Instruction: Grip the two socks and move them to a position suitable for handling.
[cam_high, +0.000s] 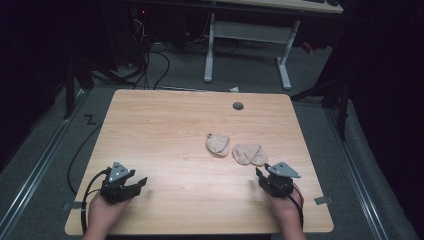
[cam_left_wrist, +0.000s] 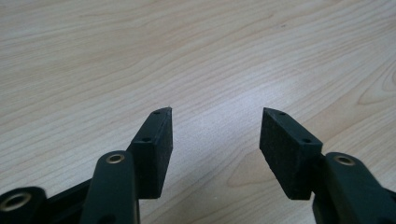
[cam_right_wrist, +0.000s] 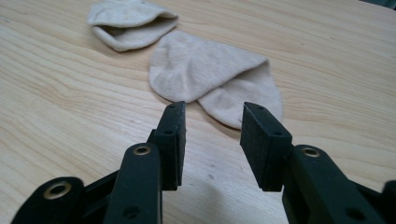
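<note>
In the high view, a light wooden table (cam_high: 165, 130) is seen from above, and two beige socks are laid on its right half: the nearer sock (cam_high: 249, 154) is folded over itself, and the farther sock (cam_high: 218, 144) is placed just beside it to the left and slightly farther from the person. The right gripper (cam_high: 262, 176) is held low over the table near the front right edge, just short of the nearer sock, with its jaws directed toward that sock. The left gripper (cam_high: 140, 183) is held near the front left edge, well apart from both socks, its jaws directed toward the middle of the table. A round grey grommet (cam_high: 238, 106) is set into the table near its far edge. In the left gripper view, the left gripper (cam_left_wrist: 216, 122) is shown with its two black jaws spread wide apart, and nothing but bare wood grain is seen between them. In the right gripper view, the right gripper (cam_right_wrist: 212, 119) is shown with its jaws apart and nothing clamped; the nearer sock (cam_right_wrist: 210, 74) is seen just beyond the tips, not touched by the pads, and the farther sock (cam_right_wrist: 130, 25) is seen behind it at the upper left, its cuff opening turned toward the camera
</note>
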